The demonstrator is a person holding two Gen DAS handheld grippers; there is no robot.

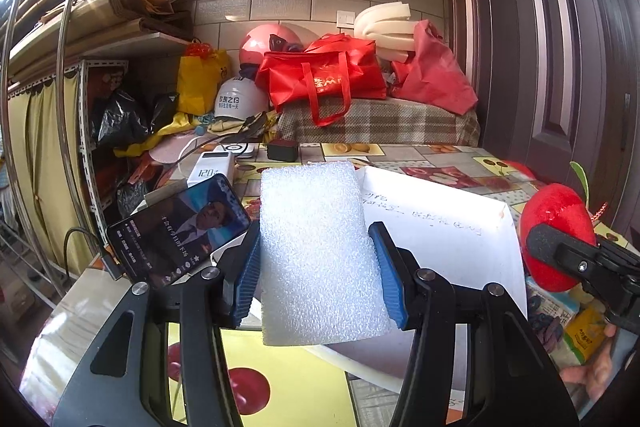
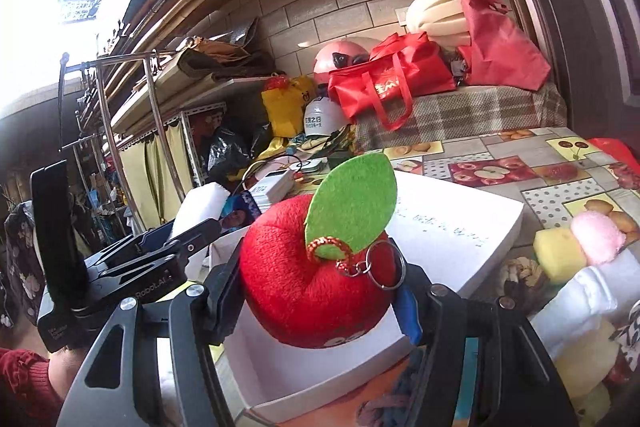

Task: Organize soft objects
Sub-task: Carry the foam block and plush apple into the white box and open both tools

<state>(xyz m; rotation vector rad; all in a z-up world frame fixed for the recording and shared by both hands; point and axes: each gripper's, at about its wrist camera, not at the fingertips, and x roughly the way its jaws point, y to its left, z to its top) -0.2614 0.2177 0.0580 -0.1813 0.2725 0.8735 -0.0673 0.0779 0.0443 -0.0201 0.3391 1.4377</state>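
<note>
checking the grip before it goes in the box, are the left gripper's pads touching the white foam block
Touching. The left wrist view shows both blue pads of the left gripper pressed flush against the sides of the white foam block, no gap.

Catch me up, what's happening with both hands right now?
Both grippers are loaded. The left gripper is shut on a white foam block, and the right gripper is shut on a red plush apple with a green felt leaf. Both are held over the open white box on the fruit-print tablecloth. Neither item is in the box yet. More soft toys wait at the right.
</note>
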